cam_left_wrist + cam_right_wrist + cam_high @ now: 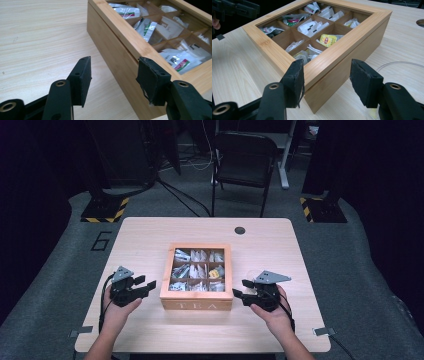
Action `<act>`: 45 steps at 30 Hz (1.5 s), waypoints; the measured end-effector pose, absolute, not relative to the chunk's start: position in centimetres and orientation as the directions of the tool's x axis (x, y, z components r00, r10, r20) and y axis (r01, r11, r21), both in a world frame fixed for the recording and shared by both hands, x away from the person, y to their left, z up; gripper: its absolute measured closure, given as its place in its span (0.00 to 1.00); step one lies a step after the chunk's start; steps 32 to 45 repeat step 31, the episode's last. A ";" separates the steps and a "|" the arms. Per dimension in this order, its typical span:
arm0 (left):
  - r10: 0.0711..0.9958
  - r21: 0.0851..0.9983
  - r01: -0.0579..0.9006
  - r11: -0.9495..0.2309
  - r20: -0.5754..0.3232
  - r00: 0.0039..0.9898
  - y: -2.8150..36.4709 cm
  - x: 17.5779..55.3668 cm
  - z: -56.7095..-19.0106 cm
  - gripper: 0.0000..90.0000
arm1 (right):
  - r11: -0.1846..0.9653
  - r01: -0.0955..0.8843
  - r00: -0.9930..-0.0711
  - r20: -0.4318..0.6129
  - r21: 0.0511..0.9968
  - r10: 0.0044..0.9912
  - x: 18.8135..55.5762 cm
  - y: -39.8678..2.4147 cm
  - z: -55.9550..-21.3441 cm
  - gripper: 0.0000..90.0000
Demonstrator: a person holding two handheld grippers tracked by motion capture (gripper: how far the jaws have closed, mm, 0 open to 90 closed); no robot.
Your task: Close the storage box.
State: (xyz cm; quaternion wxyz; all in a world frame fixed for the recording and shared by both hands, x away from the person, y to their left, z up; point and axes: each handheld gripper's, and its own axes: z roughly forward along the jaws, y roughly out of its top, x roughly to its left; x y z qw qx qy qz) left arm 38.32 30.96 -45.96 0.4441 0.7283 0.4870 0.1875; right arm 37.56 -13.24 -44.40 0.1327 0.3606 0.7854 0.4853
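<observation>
The tea box (197, 276) sits at the middle of the table (150, 232), square, made of pale bamboo with a fine straight grain, its edges crisp and its front wall stamped with faint letters. Its top is a wooden frame around a clear pane, and through it I see nine compartments split by thin wooden dividers, each stuffed with crinkled sachets (313, 26) — mostly white and silvery, some with green and red print, and one glossy yellow packet (327, 40) in the middle cell on the right. The table is light wood with long, soft grain, rounded at its corners, with a dark round hole (240, 230) near its far edge. My left gripper (149, 282) rests just beside the box's left wall; in the left gripper view its matte black pads (84, 75) stand partly apart with nothing between them, the right-hand pad, frayed at its edge, just in front of the box's top edge, and I cannot tell whether it touches. My right gripper (241, 288) sits near the box's front right corner — in the right gripper view its jaws are spread either side of that corner, pads (295, 80) clear of the wood, gripping nothing.
</observation>
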 end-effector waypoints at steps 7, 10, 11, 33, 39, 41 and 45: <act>0.888 0.823 0.558 -0.106 -0.175 0.426 31.5 38.3 -47.0 0.49 | 0.276 0.421 -0.703 0.120 0.864 0.701 37.5 -13.3 -44.7 0.49; 0.889 0.822 0.560 -0.103 -0.177 0.423 31.8 38.2 -47.3 0.49 | 0.285 0.412 -0.700 0.101 0.866 0.707 37.3 -13.2 -45.0 0.49; 0.890 0.821 0.563 -0.100 -0.179 0.420 31.8 38.2 -47.4 0.49 | 0.288 0.410 -0.701 0.097 0.865 0.706 37.3 -13.2 -45.1 0.49; 0.888 0.833 0.528 -0.164 -0.108 0.446 32.1 36.9 -46.7 0.49 | 0.295 0.412 -0.689 0.083 0.862 0.720 36.9 -13.4 -45.8 0.48; 0.888 0.833 0.528 -0.164 -0.108 0.446 32.1 36.9 -46.7 0.49 | 0.295 0.412 -0.689 0.083 0.862 0.720 36.9 -13.4 -45.8 0.48; 0.888 0.833 0.528 -0.164 -0.108 0.446 32.1 36.9 -46.7 0.49 | 0.295 0.412 -0.689 0.083 0.862 0.720 36.9 -13.4 -45.8 0.48; 0.888 0.833 0.528 -0.164 -0.108 0.446 32.1 36.9 -46.7 0.49 | 0.295 0.412 -0.689 0.083 0.862 0.720 36.9 -13.4 -45.8 0.48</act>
